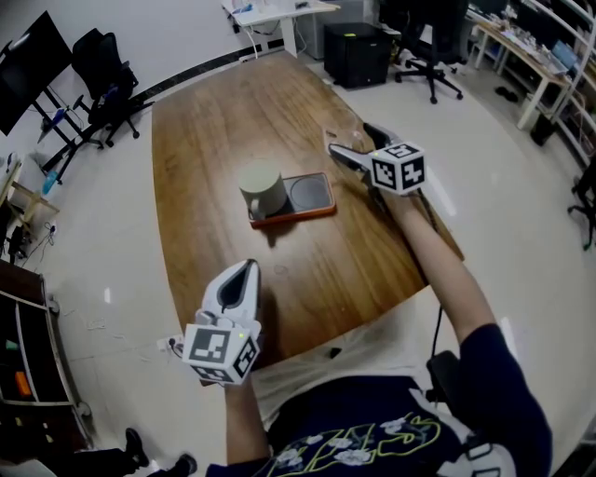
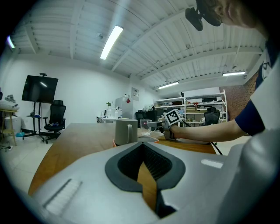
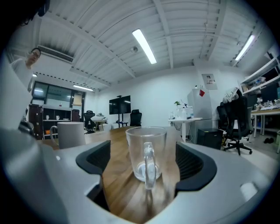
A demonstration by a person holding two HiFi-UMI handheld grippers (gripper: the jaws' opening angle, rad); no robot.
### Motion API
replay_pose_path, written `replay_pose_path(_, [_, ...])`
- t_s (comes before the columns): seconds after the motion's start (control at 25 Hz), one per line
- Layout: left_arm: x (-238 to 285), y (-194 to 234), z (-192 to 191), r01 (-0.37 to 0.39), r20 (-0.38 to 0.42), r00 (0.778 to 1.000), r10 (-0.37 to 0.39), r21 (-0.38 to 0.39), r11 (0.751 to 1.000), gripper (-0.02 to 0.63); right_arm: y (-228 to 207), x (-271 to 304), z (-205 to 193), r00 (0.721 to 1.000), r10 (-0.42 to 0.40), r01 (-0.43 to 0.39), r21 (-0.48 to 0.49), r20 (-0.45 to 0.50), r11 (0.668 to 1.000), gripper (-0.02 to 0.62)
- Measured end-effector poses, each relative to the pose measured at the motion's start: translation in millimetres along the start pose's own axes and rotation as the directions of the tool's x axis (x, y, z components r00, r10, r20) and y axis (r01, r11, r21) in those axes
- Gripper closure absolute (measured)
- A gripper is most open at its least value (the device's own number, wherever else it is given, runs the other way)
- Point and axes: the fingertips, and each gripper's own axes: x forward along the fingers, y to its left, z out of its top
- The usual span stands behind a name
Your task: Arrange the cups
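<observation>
A clear glass mug [image 3: 146, 146] stands on the wooden table [image 1: 223, 130] with its handle toward the right gripper's camera. My right gripper [image 1: 354, 142] is open with a jaw on each side of the mug, and a gap shows on both sides. A grey-green mug [image 1: 262, 191] sits on the left half of an orange tray [image 1: 321, 211]; the tray's right half shows a bare grey disc [image 1: 308, 194]. My left gripper [image 1: 245, 275] is shut and empty above the table's near edge. In the left gripper view the grey-green mug [image 2: 125, 131] and the glass mug [image 2: 145, 126] stand ahead.
The table's right edge runs just beside my right arm. A black cabinet [image 1: 357, 51] and office chairs [image 1: 430, 37] stand beyond the far end, with a white desk [image 1: 279, 13] behind. More chairs and a screen [image 1: 28, 65] are at the far left.
</observation>
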Motion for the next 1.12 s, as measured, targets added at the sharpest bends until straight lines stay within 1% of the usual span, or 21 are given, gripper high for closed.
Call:
replay_pose_path(0.04, [0, 0, 0, 0.001, 0.000, 1.000, -0.001, 0.000, 1.000, 0.603, -1, 5, 1, 1.000, 0.001, -0.001, 0.000, -0.003, 1.000, 0.149])
replay_pose_path(0.32, [1, -2, -1, 0.013, 0.001, 1.000, -0.013, 0.006, 1.000, 0.603, -5, 28, 4, 1.000, 0.009, -0.009, -0.001, -0.006, 1.000, 0.149])
replay_pose_path(0.52, [0, -1, -1, 0.008, 0.001, 1.000, -0.008, 0.001, 1.000, 0.603, -5, 38, 2, 0.999, 0.024, -0.024, 0.006, -0.028, 1.000, 0.152])
replay_pose_path(0.56, [1, -1, -1, 0.008, 0.002, 1.000, -0.008, 0.001, 1.000, 0.603, -6, 38, 1, 0.999, 0.022, -0.022, 0.006, -0.033, 1.000, 0.163])
replay_pose_path(0.64, [1, -1, 1, 0.004, -0.001, 1.000, -0.004, 0.001, 1.000, 0.603, -8, 38, 2, 0.999, 0.009, -0.009, 0.008, -0.037, 1.000, 0.214])
replay_pose_path(0.68, [0, -1, 1, 0.002, -0.002, 1.000, -0.002, 0.001, 1.000, 0.603, -8, 38, 3, 0.999, 0.003, -0.003, 0.009, -0.037, 1.000, 0.224])
replay_pose_path(0.88, [0, -1, 0, 0.008, 0.001, 1.000, -0.008, 0.002, 1.000, 0.603, -8, 38, 3, 0.999, 0.000, 0.000, 0.010, -0.034, 1.000, 0.227])
replay_pose_path(1.12, [1, -2, -1, 0.009, 0.002, 1.000, -0.009, 0.002, 1.000, 0.603, -1, 30, 4, 0.999, 0.037, -0.037, -0.004, -0.006, 0.999, 0.229])
